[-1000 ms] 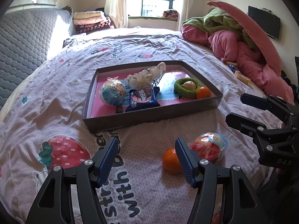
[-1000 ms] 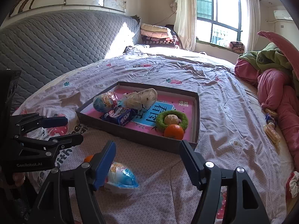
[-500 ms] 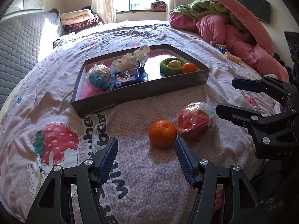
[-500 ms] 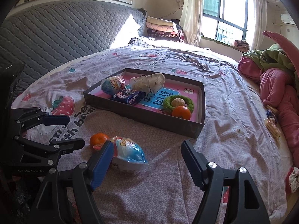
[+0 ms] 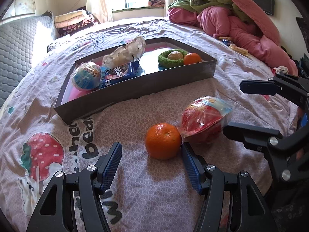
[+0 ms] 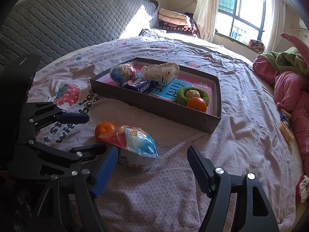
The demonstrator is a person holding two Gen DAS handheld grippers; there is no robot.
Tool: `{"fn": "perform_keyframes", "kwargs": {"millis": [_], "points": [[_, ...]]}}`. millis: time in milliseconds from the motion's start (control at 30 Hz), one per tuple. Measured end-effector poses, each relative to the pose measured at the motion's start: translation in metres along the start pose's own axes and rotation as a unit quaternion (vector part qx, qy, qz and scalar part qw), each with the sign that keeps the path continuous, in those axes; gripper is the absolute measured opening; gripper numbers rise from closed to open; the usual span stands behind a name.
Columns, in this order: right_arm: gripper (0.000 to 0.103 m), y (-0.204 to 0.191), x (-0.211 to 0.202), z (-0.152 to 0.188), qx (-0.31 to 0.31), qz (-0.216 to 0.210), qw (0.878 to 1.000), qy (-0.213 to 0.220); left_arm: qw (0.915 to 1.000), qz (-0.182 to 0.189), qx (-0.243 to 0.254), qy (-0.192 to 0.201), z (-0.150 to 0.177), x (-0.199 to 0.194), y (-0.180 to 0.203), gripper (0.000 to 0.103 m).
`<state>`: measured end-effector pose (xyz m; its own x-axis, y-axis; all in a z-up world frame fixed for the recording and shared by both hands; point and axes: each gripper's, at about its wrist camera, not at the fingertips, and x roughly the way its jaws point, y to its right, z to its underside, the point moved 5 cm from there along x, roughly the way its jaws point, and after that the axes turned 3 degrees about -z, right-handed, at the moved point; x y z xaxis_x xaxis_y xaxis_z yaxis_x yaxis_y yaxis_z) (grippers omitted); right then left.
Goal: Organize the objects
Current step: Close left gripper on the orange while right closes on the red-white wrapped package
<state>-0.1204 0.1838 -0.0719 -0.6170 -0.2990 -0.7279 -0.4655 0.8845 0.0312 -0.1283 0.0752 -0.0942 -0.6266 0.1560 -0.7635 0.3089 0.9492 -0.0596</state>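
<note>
In front of the left gripper (image 5: 150, 164), the bedsheet (image 5: 58, 127) reads "bear" and "with". Its jaws are wide open and empty; the orange (image 5: 163, 140) lies just past the tips, touching the right one.

Beside the right gripper (image 6: 152, 167), whose jaws are also apart, the wrapped toy egg (image 6: 133, 145) sits just ahead of its left finger. The box (image 6: 154, 104) with a blue cookie pack (image 6: 140, 85) lies farther ahead.

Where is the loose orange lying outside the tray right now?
In the left wrist view, the round orange lies on the bedsheet before the grey tray, touching the red plastic-wrapped toy egg.
</note>
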Motion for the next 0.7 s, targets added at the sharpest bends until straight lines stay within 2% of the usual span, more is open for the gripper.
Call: {"fn": "perform_keyframes", "kwargs": {"millis": [200,433,700], "points": [[0.074,-0.001,0.015,0.000,-0.003,-0.005,1.000,-0.019,0.9998,0.020,-0.003,0.009,-0.007,0.008,-0.004,0.065],[0.074,0.005,0.034,-0.005,-0.002,-0.012,0.999,-0.037,0.9991,0.039,-0.017,0.002,-0.014,0.021,-0.007,0.065],[0.074,0.014,0.046,-0.015,0.016,-0.048,0.998,-0.041,0.9968,0.069,-0.042,-0.002,-0.016,0.028,-0.015,0.063]]}}
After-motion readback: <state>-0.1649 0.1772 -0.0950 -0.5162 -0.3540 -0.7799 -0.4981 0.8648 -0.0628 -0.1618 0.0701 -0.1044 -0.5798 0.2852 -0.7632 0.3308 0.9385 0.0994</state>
